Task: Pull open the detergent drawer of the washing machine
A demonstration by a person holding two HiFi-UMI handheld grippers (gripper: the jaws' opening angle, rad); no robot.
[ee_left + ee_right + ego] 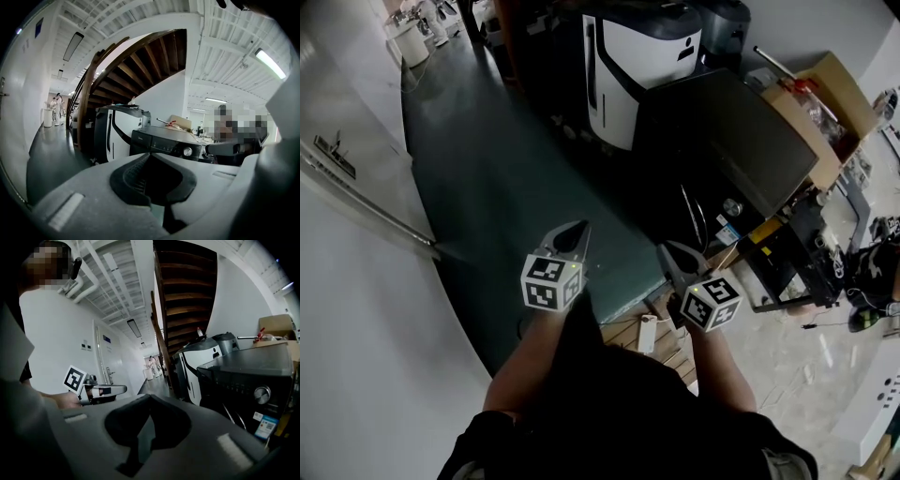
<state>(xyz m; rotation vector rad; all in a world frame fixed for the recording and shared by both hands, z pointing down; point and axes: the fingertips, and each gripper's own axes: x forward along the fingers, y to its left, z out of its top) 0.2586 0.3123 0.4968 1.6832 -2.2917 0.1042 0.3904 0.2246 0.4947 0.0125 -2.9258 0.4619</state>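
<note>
The black washing machine (727, 141) stands ahead and to the right of both grippers, top lid towards me. Its dark control panel with a silver knob (188, 151) faces the left gripper view, and the knob (261, 393) also shows in the right gripper view. I cannot make out the drawer front on the dark panel. My left gripper (574, 232) is shut and holds nothing, well short of the machine (161, 139). My right gripper (671, 251) is shut and empty too, beside the machine's (248, 371) near corner. No gripper touches the machine.
A white-and-black appliance (639, 52) stands behind the washer, and an open cardboard box (825, 94) sits at its right. A wooden staircase (126, 61) rises overhead. A white wall (356, 281) runs along the left. A pallet and a white power strip (647, 333) lie near my feet.
</note>
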